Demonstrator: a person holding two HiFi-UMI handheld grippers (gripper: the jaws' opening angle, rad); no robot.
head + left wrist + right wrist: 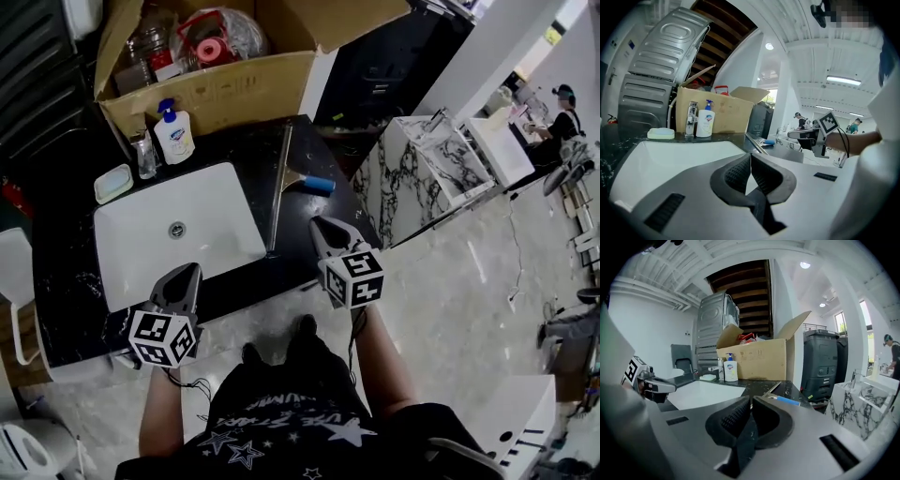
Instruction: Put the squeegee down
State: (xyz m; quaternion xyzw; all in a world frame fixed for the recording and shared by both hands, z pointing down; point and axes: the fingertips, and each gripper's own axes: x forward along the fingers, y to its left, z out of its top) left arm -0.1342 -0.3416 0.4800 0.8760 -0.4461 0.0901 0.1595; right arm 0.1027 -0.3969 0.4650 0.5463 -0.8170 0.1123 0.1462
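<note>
The squeegee (pixel 281 187), a long metal blade with a blue handle (pixel 319 184), lies flat on the black counter (pixel 309 150) to the right of the white sink (pixel 169 234); it also shows as the squeegee (pixel 780 397) ahead in the right gripper view and the squeegee (pixel 757 143) in the left gripper view. My right gripper (pixel 323 225) hangs near the counter's front edge, short of the blade, shut with nothing between its jaws. My left gripper (pixel 185 274) is over the sink's front edge, shut and empty too.
An open cardboard box (pixel 206 84) with clutter stands at the back of the counter. A soap bottle (pixel 173 136), a tap (pixel 145 155) and a soap dish (pixel 112 183) sit behind the sink. A marble-topped unit (pixel 431 159) stands to the right.
</note>
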